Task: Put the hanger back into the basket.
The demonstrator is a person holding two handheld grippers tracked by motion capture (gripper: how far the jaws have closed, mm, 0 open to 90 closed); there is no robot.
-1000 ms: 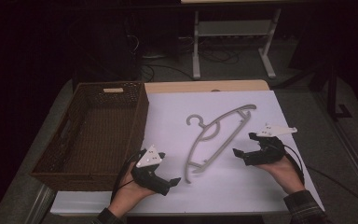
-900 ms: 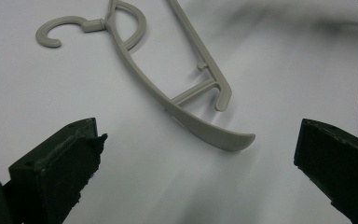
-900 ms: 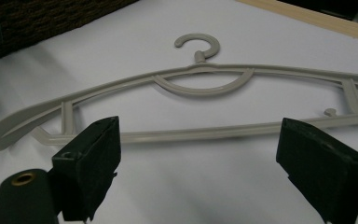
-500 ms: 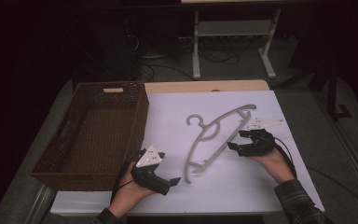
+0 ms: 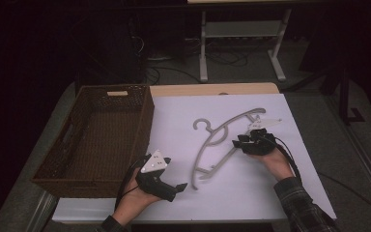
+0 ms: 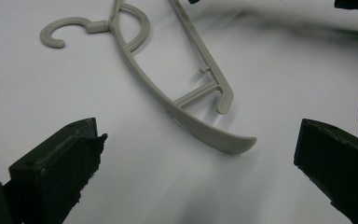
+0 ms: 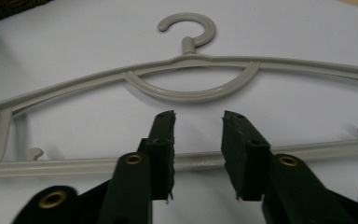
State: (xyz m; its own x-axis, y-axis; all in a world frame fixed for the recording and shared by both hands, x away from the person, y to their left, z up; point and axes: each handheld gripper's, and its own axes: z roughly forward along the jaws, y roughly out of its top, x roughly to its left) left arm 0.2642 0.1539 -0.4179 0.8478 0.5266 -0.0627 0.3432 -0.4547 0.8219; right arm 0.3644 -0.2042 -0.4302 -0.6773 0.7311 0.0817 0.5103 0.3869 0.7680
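A grey plastic hanger (image 5: 224,140) is seen lying flat on the white sheet (image 5: 251,193), to the right of the brown wicker basket (image 5: 94,140), its hook pointed toward the basket. It is judged light, stiff and smooth, likely to slide on the sheet if nudged, and thin enough to flex or snap at the small pegs; the straight lower bar is judged the best place to be taken hold of, near its middle so that the hanger hangs level. The right gripper (image 7: 198,123) is lowered over that bar, its jaws have just been closing and now stand narrow with the bar running across between them; the pads are not yet seen pressing on it. The left gripper (image 6: 193,154) is held beside the hanger's near end, on the basket's side of it, jaws spread wide with nothing between them, only the hanger's curved tip ahead. The sheet is matte, flat and unwrinkled, laid over a pale wooden table (image 5: 212,89) whose far edge is seen beyond the basket. The room behind the basket is dim; a white metal stand (image 5: 241,43) and loose cables on a grey floor are made out there
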